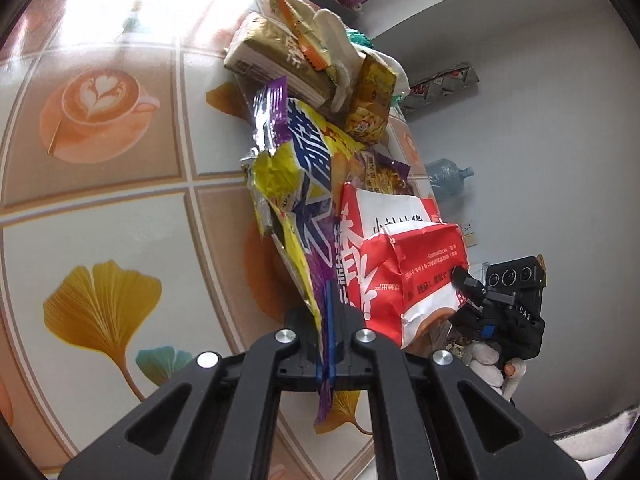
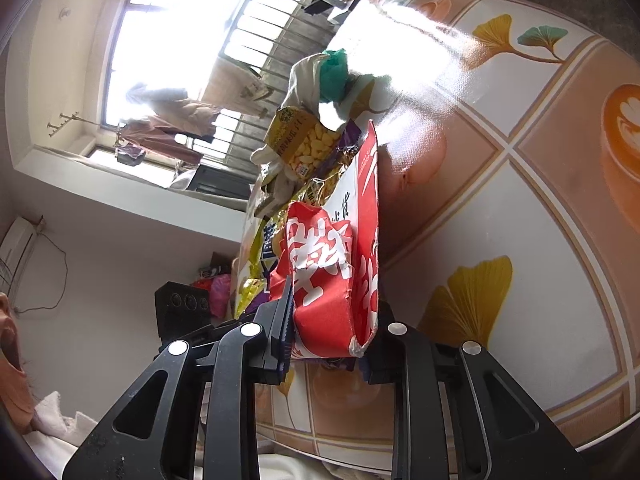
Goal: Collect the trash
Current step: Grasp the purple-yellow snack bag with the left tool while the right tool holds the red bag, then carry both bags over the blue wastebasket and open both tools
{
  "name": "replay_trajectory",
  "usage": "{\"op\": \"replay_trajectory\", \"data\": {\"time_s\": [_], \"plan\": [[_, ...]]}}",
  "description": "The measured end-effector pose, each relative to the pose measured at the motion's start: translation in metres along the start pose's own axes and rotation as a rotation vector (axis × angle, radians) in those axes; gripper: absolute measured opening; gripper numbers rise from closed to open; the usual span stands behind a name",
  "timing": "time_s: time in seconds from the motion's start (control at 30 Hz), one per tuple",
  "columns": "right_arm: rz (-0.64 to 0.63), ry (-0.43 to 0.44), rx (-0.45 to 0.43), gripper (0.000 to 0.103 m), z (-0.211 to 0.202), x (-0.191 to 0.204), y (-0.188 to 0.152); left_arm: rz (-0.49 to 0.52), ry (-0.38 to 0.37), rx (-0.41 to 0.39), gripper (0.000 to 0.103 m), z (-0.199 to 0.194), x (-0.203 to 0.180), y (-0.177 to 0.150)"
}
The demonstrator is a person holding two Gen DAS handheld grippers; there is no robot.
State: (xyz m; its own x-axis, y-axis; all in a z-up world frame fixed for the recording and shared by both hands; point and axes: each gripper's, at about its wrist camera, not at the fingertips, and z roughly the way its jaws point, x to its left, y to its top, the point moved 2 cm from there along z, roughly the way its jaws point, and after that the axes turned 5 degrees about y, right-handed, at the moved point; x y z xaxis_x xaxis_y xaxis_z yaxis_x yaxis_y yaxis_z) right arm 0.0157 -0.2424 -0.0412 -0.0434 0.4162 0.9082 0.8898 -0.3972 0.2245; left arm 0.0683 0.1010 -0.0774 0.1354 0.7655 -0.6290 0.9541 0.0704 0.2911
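- On the tabletop, printed with a latte cup and ginkgo leaves, a heap of snack wrappers is seen lying in a line from the far edge toward the cameras.
- At the left of the left wrist view, bare printed surface is shown; further right, the left gripper is closed tight on the tail of a yellow-and-purple wrapper, which is pinched between its blue pads.
- Behind that wrapper, a gold bag and a small yellow snack packet are stacked near the table's far edge.
- Just right of the yellow-and-purple wrapper, a red-and-white bag is pressed against it.
- At the far right, the right gripper is set around the red-and-white bag, its jaws moderately apart; one finger touches the bag's side, though whether both fingers grip it firmly cannot be told.
- A water bottle is seen beyond the table, by the wall.
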Motion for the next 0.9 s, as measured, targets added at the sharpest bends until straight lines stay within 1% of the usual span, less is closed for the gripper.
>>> {"op": "replay_trajectory", "data": {"time_s": [0.07, 0.2, 0.33, 0.47, 0.57, 0.7, 0.83, 0.9], "plan": [[0.001, 0.045, -0.007, 0.021, -0.004, 0.008, 0.002, 0.041, 0.009, -0.010, 0.000, -0.005, -0.010, 0.001], [-0.030, 0.104, -0.034, 0.020, -0.014, 0.031, 0.010, 0.096, -0.005, -0.039, 0.000, -0.019, -0.028, 0.001], [-0.089, 0.132, -0.081, 0.020, -0.031, 0.055, 0.018, 0.146, -0.028, -0.073, 0.000, -0.035, -0.051, 0.005], [-0.151, 0.137, -0.156, 0.020, -0.053, 0.076, 0.028, 0.205, -0.043, -0.114, 0.000, -0.052, -0.075, 0.011], [-0.192, 0.126, -0.226, 0.020, -0.071, 0.089, 0.036, 0.253, -0.057, -0.148, 0.000, -0.063, -0.094, 0.018], [-0.243, 0.093, -0.333, 0.020, -0.097, 0.099, 0.046, 0.336, -0.063, -0.175, 0.000, -0.064, -0.131, 0.034], [-0.288, 0.033, -0.451, 0.020, -0.125, 0.107, 0.053, 0.432, -0.054, -0.198, 0.000, -0.059, -0.163, 0.049], [-0.300, -0.001, -0.514, 0.020, -0.139, 0.108, 0.056, 0.473, -0.063, -0.209, 0.000, -0.058, -0.178, 0.056]]}}
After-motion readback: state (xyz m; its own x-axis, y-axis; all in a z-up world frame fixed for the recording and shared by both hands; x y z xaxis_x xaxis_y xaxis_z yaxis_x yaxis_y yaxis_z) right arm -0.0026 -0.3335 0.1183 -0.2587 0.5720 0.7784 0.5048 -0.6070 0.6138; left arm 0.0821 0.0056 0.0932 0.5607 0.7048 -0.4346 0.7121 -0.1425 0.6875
